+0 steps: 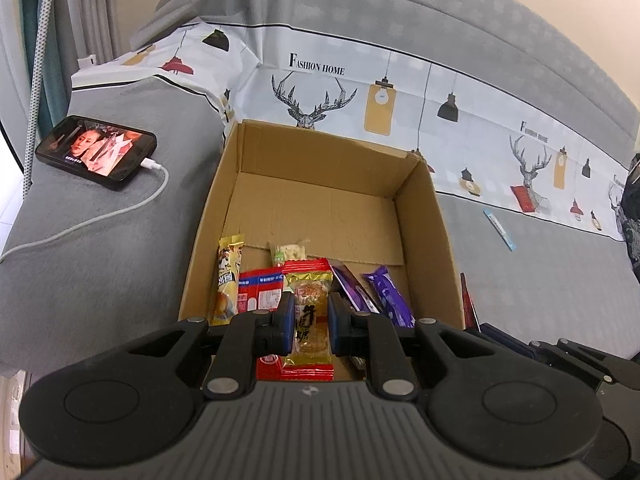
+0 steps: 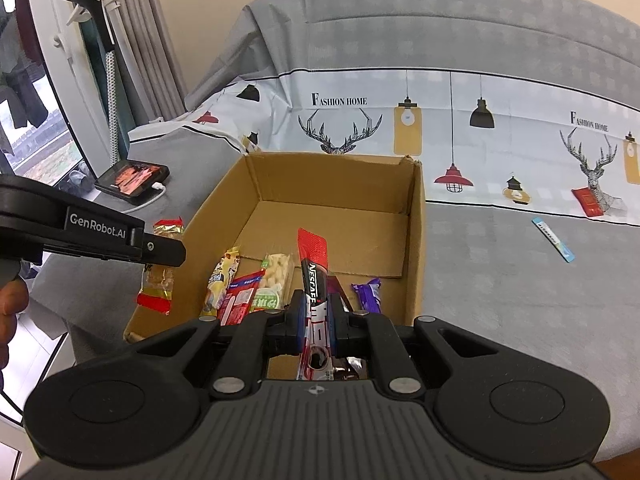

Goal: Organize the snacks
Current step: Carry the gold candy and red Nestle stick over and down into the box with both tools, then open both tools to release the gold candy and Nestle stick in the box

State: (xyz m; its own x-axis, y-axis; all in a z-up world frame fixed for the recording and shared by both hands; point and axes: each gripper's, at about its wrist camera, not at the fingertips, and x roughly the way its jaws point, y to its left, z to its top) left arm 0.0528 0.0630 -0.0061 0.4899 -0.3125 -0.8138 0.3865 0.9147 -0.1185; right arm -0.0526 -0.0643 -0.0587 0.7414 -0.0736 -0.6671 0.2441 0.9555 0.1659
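Observation:
An open cardboard box [image 1: 424, 208] [image 2: 416, 216] stands on a grey sofa seat and holds several snack packets: a yellow one [image 1: 228, 276], a red one [image 1: 260, 292], a green-labelled one [image 2: 274, 280] and purple ones [image 1: 390, 292]. My left gripper [image 1: 310, 316] is shut on a gold and red candy packet [image 1: 308, 312], held over the box's near edge; from the right wrist view the packet [image 2: 158, 276] hangs at the box's left side under the left gripper [image 2: 160, 254]. My right gripper [image 2: 318, 316] is shut on a red Nescafe stick [image 2: 314, 264] above the box's near part.
A phone [image 1: 96, 152] playing video lies on the grey sofa seat at the left, with a white charging cable [image 1: 120, 212]. A small blue sachet [image 1: 500, 228] [image 2: 554, 244] lies on the seat right of the box. The patterned sofa back [image 2: 440, 128] rises behind.

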